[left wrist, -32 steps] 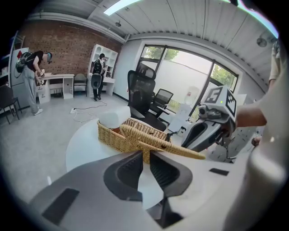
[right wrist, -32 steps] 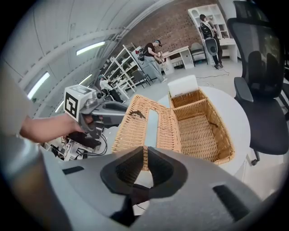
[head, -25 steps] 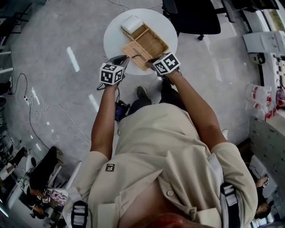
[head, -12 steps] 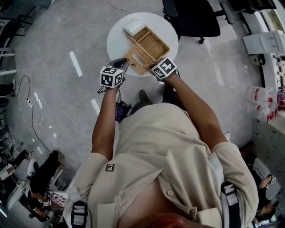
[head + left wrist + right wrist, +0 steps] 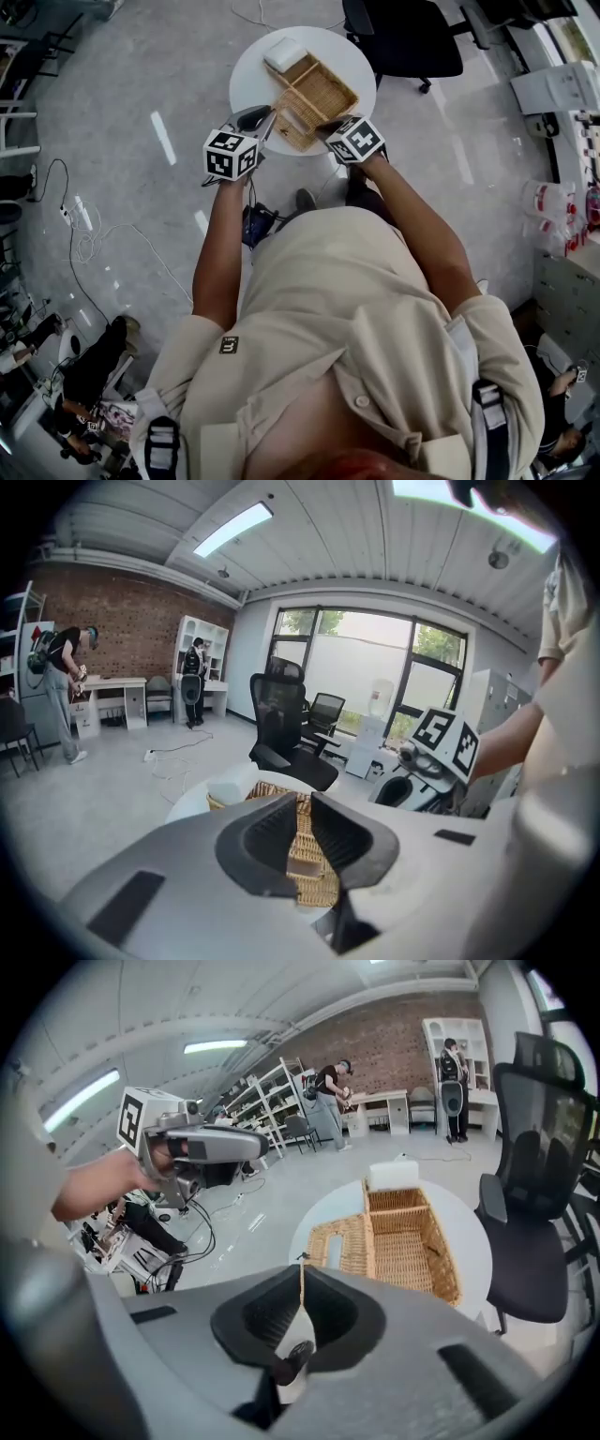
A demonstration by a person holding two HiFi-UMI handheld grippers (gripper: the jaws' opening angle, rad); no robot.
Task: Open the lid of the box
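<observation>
Wicker box (image 5: 328, 89) lies open on the round white surface (image 5: 354, 54), its lid (image 5: 296, 124) folded flat toward the person. A white block (image 5: 284, 53) sits at the box's far end. The left hand-held gripper (image 5: 302, 822) is narrowly parted, with only wicker showing through the gap. The right hand-held gripper (image 5: 300, 1312) pinches a thin tan strand (image 5: 301, 1279); what the strand is attached to is hard to make out.
</observation>
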